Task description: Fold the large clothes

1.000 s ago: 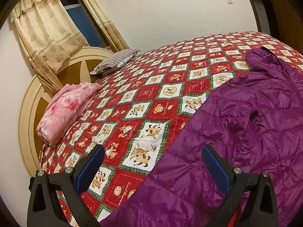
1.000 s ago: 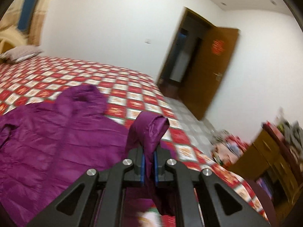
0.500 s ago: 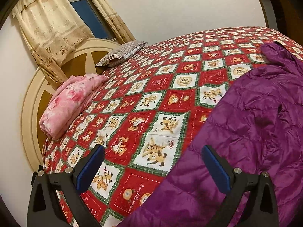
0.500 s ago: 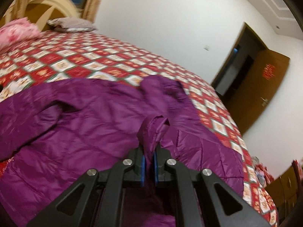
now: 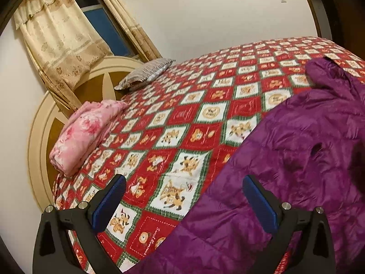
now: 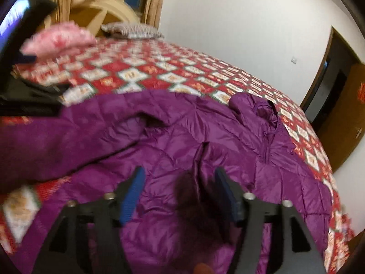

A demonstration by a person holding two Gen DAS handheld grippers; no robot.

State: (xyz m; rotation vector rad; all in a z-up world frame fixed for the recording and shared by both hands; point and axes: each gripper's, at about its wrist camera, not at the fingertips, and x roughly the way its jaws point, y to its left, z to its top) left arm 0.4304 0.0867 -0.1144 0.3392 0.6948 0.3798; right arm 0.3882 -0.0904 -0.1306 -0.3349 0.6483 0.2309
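- The right hand-held gripper (image 6: pixel 178 188) hangs low over the purple down jacket (image 6: pixel 205 150) with its blue-padded fingers (image 6: pixel 133 190) spread apart and released; a raised fold of the jacket's fabric stands between them, touching neither pad as far as the blurred view shows.
- The left hand-held gripper (image 5: pixel 182 202) is likewise released, its fingers wide apart: the left pad sits over the quilt, the right pad over the jacket's near edge, and nothing is gripped.
- The jacket lies spread on the bed (image 5: pixel 205 105), covering the near right part of the left wrist view and most of the foreground in the right wrist view. One sleeve (image 6: pixel 68 137) runs across to the left, and the hood (image 6: pixel 255 107) lies at the far end, toward the door side.
- The bed carries a red, white and green checked quilt (image 6: pixel 141 73) with cartoon animals.
- Farther off, a folded pink floral blanket (image 5: pixel 84 132) rests near the headboard (image 5: pixel 38 141), with a grey striped pillow (image 5: pixel 146 73) beyond it.
- Behind them hang beige curtains (image 5: pixel 61 41) around a dark window, and a brown door (image 6: pixel 342 118) stands open at the far right.
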